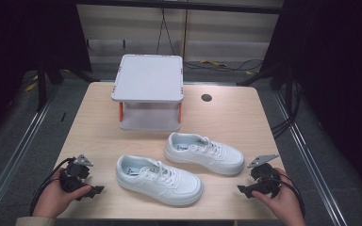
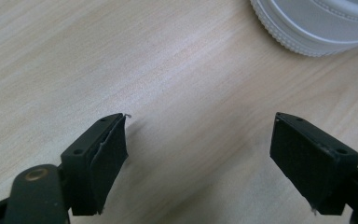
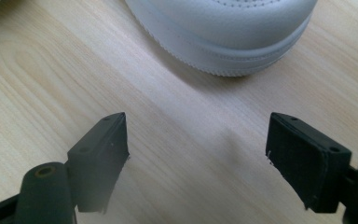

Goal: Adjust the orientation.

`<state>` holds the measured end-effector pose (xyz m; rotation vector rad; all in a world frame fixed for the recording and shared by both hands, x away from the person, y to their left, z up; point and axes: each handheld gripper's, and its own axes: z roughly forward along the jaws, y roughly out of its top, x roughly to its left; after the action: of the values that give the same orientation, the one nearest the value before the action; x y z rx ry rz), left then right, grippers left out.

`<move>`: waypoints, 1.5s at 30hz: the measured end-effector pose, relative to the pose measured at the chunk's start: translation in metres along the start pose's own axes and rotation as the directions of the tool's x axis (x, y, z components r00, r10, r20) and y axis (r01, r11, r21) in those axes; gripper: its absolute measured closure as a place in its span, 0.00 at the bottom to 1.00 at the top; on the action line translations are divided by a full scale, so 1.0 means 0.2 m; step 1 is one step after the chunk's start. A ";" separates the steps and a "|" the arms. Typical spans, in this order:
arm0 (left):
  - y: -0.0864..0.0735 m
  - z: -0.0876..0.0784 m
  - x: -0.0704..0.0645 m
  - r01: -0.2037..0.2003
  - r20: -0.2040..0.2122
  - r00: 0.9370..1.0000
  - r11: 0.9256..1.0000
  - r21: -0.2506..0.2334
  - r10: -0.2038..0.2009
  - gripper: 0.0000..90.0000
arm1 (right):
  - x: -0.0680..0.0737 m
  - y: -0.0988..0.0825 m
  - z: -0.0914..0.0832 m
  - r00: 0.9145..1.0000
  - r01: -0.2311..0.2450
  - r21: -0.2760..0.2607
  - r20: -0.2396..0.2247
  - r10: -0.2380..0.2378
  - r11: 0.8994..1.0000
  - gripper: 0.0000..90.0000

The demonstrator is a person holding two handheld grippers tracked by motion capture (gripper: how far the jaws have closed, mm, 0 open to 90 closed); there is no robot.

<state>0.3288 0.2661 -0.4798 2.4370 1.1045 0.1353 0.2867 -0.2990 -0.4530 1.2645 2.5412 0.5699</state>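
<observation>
High view, near shoe (image 1: 159,179) beside table's (image 1: 99,117) front edge

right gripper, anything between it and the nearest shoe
Nothing visible. The right gripper, jaws open, faces the toe of the far shoe across bare table.

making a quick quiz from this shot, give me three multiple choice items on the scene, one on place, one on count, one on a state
1. Where does the white two-level plastic shelf stand?
A. behind the shoes
B. between the claws
C. on the floor

2. How many white lace-up sneakers lie on the light wooden table?
A. one
B. two
C. three

3. How are the left claw and right claw?
A. open, holding nothing
B. shut on a shoe
C. shut on laces

A: it sits toward the far edge.
B: near sneaker, far sneaker.
A: bare wood shows between jaws.
</observation>
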 end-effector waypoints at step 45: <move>0.87 -0.20 -0.08 -0.200 0.045 0.979 0.978 0.057 0.198 0.17 | 0.00 0.01 -0.03 1.000 0.005 -0.029 -0.008 -0.006 1.000 0.25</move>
<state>0.4275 0.1684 -0.3654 2.5906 0.8580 0.1174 0.2855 -0.2992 -0.4470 1.2475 2.5325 0.6098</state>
